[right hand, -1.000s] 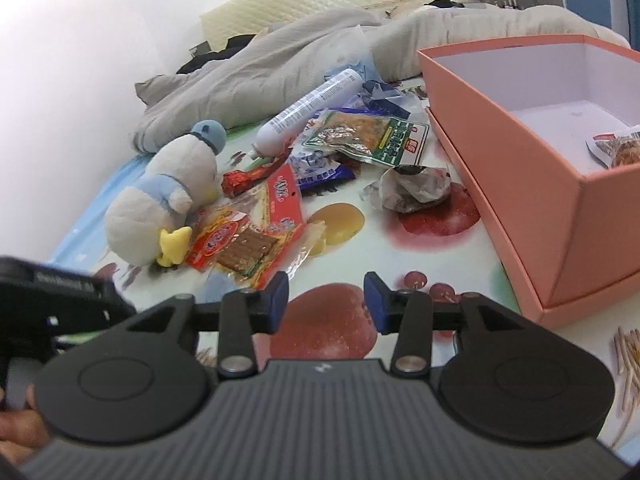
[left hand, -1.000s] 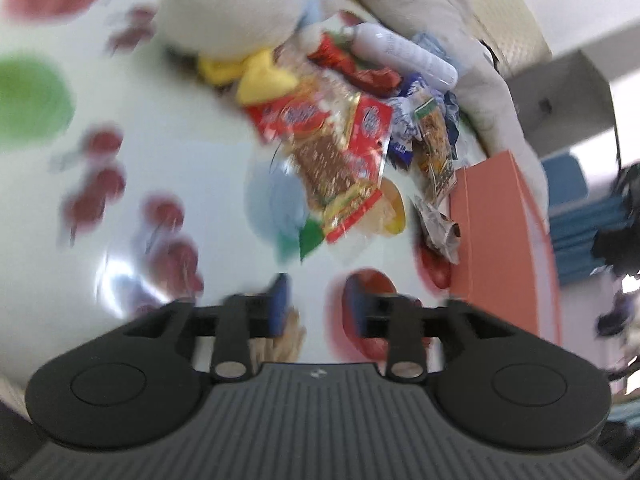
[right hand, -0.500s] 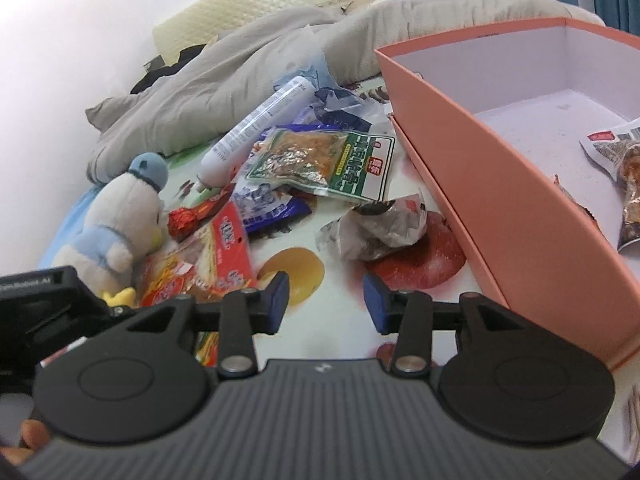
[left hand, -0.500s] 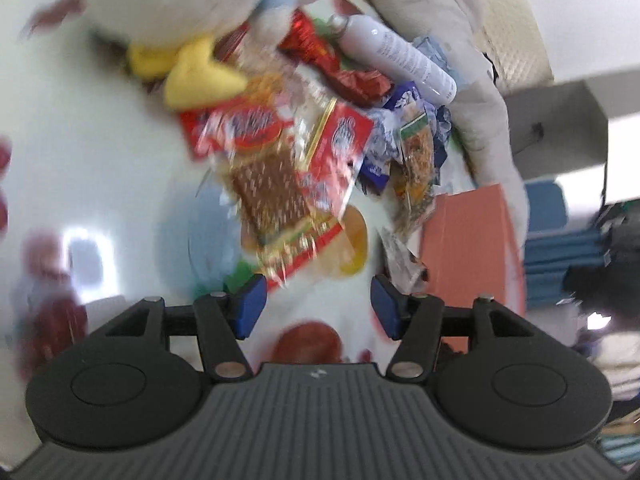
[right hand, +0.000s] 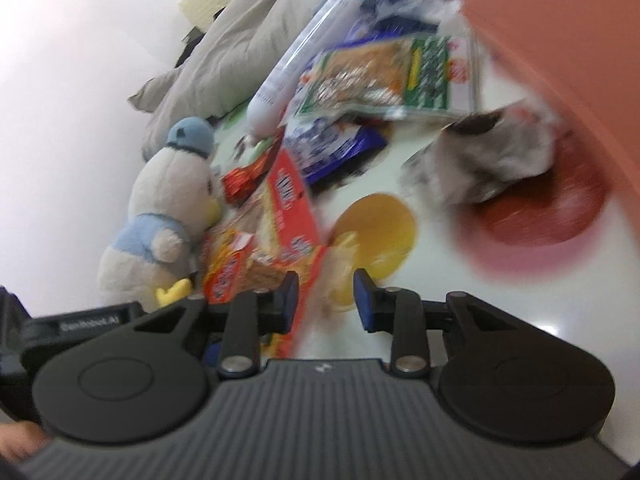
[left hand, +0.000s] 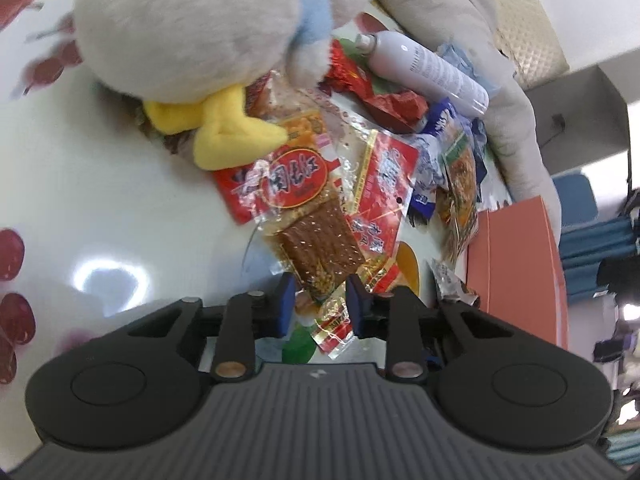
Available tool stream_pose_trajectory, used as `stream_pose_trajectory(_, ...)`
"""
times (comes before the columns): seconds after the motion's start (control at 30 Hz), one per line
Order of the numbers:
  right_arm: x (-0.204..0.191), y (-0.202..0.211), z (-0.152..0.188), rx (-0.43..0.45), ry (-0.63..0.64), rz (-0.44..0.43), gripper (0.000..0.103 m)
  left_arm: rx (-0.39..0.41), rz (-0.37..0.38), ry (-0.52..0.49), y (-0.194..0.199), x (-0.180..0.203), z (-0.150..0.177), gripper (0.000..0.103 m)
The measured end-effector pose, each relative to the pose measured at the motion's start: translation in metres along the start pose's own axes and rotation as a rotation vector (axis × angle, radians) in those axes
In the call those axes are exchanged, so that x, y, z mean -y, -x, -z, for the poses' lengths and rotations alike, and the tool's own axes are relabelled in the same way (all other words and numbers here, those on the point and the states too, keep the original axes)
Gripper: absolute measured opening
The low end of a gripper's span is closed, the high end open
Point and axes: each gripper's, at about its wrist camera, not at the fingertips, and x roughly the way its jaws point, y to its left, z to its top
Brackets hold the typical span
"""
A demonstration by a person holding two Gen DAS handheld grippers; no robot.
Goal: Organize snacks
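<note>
1. The left gripper (left hand: pixel 318 300) is closing, its blue pads either side of the near end of a clear spicy-strip packet (left hand: pixel 316 240). I can't tell whether they have bitten yet. If they pinch only the thin sealed edge, the slippery film could slide out as it lifts.

2. That packet overlaps a red packet (left hand: pixel 380 196) and lies just under the plush duck's (left hand: pixel 200 28) yellow foot. Lifting could drag the neighbour along or tip the duck onto the heap.

3. The right gripper (right hand: pixel 326 298) is closing too, with a crinkly clear packet corner (right hand: pixel 336 264) between its pads. The view is too smeared to say it holds anything. It looks headed for the same pile, so both claws may tug on overlapping wrappers and tear one.

4. The other snacks, the green-labelled packet (right hand: pixel 372 76) and blue wrapper (right hand: pixel 332 144), lie beside a white spray bottle (right hand: pixel 292 76), which isn't a snack and could get swept along.

5. The orange box (left hand: pixel 516 264) stands close on the right; a hurried swing could clip its wall.
</note>
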Motion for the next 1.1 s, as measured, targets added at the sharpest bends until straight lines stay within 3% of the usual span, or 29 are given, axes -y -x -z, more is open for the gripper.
stream_pose_trajectory(0.1, -0.007, 0.001, -0.001, -0.002, 0.027, -0.033, 0.009, 0.002, 0.016, 0.032, 0.001, -0.006, 0.001, 0.031)
stream_pose_trajectory(0.23, -0.027, 0.020, 0.004, 0.025, 0.137, -0.101, 0.004, -0.026, 0.060, 0.060, 0.006, -0.003, 0.000, 0.037)
stream_pose_trajectory(0.3, -0.036, 0.029, 0.009, 0.029, 0.179, -0.128, 0.003, -0.023, 0.100, 0.087, 0.012, 0.000, 0.000, 0.063)
stream_pose_trajectory(0.37, -0.046, 0.036, 0.015, 0.035, 0.248, -0.116, 0.003, 0.011, 0.132, 0.090, 0.022, 0.006, 0.000, 0.081)
stream_pose_trajectory(0.4, -0.048, 0.040, 0.018, 0.037, 0.275, -0.113, 0.003, 0.026, 0.146, 0.089, 0.027, 0.009, 0.000, 0.083)
stream_pose_trajectory(0.5, -0.055, 0.048, 0.025, 0.027, 0.337, -0.123, 0.003, 0.015, 0.155, 0.083, 0.031, 0.016, -0.002, 0.083)
stream_pose_trajectory(0.87, -0.093, 0.073, 0.059, -0.016, 0.664, -0.183, 0.003, -0.096, -0.036, 0.028, 0.035, 0.030, -0.004, 0.082)
stream_pose_trajectory(1.1, -0.111, 0.079, 0.087, -0.081, 0.845, -0.218, 0.003, -0.149, -0.155, -0.019, 0.051, 0.024, 0.006, 0.065)
